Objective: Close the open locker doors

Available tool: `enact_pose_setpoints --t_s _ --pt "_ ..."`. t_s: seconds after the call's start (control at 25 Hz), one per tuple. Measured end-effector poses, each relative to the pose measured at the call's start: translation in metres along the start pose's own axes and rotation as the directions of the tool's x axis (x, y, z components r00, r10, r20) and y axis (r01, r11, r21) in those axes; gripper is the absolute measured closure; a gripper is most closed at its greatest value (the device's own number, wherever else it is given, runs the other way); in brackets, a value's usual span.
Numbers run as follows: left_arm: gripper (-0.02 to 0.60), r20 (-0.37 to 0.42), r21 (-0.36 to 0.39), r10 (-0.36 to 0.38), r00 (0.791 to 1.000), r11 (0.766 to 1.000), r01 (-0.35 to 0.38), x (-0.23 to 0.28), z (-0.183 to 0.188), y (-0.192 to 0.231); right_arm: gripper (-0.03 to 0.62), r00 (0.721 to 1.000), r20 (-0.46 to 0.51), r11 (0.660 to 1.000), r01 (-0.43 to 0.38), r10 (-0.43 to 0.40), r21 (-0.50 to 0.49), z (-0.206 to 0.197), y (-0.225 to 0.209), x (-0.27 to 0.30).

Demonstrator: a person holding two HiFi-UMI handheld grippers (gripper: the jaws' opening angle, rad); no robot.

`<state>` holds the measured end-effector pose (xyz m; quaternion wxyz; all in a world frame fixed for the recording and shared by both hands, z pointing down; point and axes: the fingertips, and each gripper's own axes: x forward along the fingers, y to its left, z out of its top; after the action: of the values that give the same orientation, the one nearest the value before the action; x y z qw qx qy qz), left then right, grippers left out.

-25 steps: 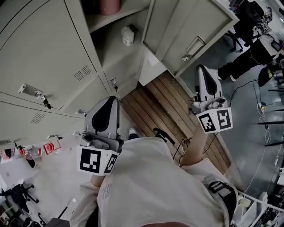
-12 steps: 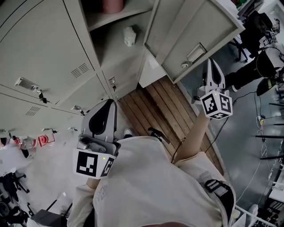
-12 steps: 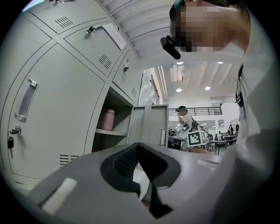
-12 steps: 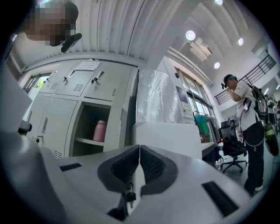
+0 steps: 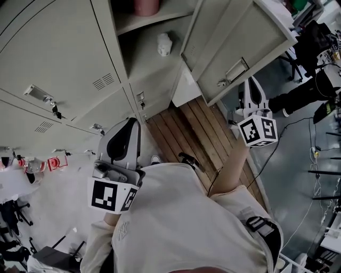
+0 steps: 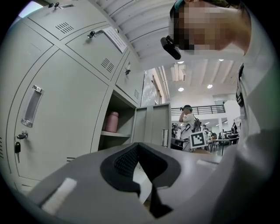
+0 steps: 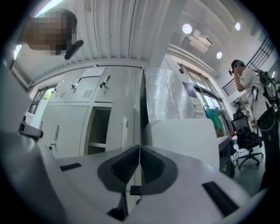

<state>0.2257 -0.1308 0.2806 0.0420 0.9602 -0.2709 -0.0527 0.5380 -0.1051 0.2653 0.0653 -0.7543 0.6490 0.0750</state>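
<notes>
The open locker (image 5: 154, 32) holds a pink bottle (image 5: 146, 6) on its shelf and a small white object (image 5: 164, 45) below. Its door (image 5: 242, 40) swings out to the right, handle (image 5: 235, 70) facing outward. My right gripper (image 5: 252, 81) is shut and empty, its tip just below the door's outer face near the handle. In the right gripper view the shut right gripper (image 7: 139, 148) points along the door's edge (image 7: 139, 109). My left gripper (image 5: 131, 121) hangs shut and empty before the lower closed lockers. The left gripper view shows the bottle (image 6: 111, 121) and the door (image 6: 153, 124).
Closed lockers (image 5: 58, 64) with handles and keys fill the left. A wooden platform (image 5: 202, 133) lies under the lockers. A cable (image 5: 287, 128) crosses the grey floor at right, where a seated person's leg (image 5: 298, 96) and desks stand. Another person (image 6: 189, 122) stands far off.
My right gripper has risen from beside my body to just under the open door's outer face. The left gripper has hardly moved. The door's angle looks about the same.
</notes>
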Motion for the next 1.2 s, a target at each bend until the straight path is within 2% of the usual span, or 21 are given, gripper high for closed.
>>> enact_pose_setpoints --t_s 0.16,0.32,0.44,0.64,0.8,1.08,1.2 --pt "0.574 0.007 0.005 0.001 1.000 1.000 -0.001 -0.002 0.004 0.002 0.581 0.987 0.008 0.986 -0.161 0.161 0.052 0.001 0.041 0.007" --pt "0.574 0.008 0.006 0.014 1.000 1.000 -0.014 -0.005 0.004 0.009 0.580 0.949 0.010 0.941 -0.313 0.315 0.130 -0.005 0.082 0.019" --pt "0.574 0.009 0.007 0.027 1.000 1.000 -0.027 -0.008 0.005 0.014 0.580 0.923 -0.007 0.914 -0.381 0.386 0.135 -0.011 0.108 0.028" --pt "0.574 0.012 0.010 0.059 0.998 0.998 -0.059 -0.014 0.005 0.025 0.579 0.886 -0.024 0.878 -0.455 0.463 0.147 -0.021 0.144 0.048" --pt "0.574 0.019 0.015 0.091 0.996 0.996 -0.091 -0.021 0.008 0.034 0.549 0.863 -0.018 0.853 -0.496 0.505 0.161 -0.022 0.166 0.061" --pt "0.574 -0.007 0.001 0.154 0.988 0.988 -0.154 -0.035 0.007 0.050 0.549 0.831 -0.010 0.821 -0.548 0.557 0.162 -0.025 0.198 0.086" --pt "0.574 0.019 0.020 0.183 0.983 0.983 -0.184 -0.041 0.013 0.060 0.549 0.823 -0.014 0.814 -0.559 0.568 0.157 -0.027 0.208 0.099"
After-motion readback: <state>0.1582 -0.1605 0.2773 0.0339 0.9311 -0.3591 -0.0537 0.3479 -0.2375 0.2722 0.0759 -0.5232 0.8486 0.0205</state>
